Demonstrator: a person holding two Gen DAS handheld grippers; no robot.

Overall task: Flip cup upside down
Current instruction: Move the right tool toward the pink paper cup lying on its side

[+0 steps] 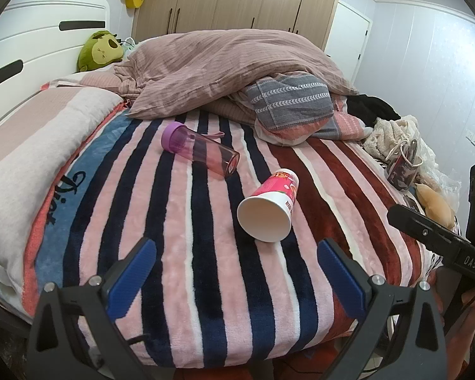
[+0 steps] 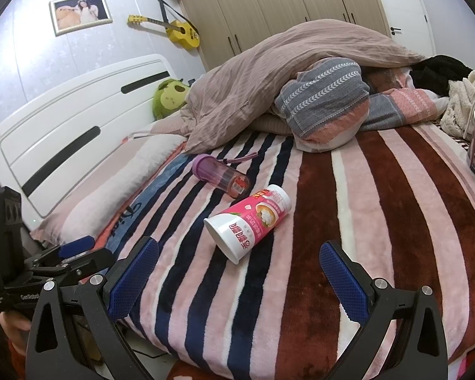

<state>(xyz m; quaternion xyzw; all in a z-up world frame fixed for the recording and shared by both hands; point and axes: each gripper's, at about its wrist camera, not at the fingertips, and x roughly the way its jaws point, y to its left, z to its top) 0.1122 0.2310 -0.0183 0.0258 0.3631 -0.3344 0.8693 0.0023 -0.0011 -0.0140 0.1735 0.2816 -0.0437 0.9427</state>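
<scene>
A pink and white paper cup lies on its side on a striped fleece blanket spread over a bed, its open mouth turned toward the near edge and its closed base pointing away toward the heaped bedding. The flip looks not yet begun: the cup is neither upright nor inverted, and nothing touches it. Still to do, as judged from this, is to reach in, grip the cup, turn it so the mouth faces down, and set it on the blanket. The left tool hovers near the bed's front edge with its blue-padded jaws spread wide and nothing between them, the cup a little beyond and roughly centred ahead. The right tool is likewise spread and empty, with the cup ahead of it and slightly to its left. A purple-capped clear bottle lies on its side just behind the cup, apart from it. The left wrist view looks straight into the cup's white interior, showing it is empty, and catches part of the right tool's black body at its right edge. The right wrist view instead shows the cup's side with its printed label, plus a framed photo on the wall and a whole yellow ukulele hanging beside it, and the left tool low at its left edge.
</scene>
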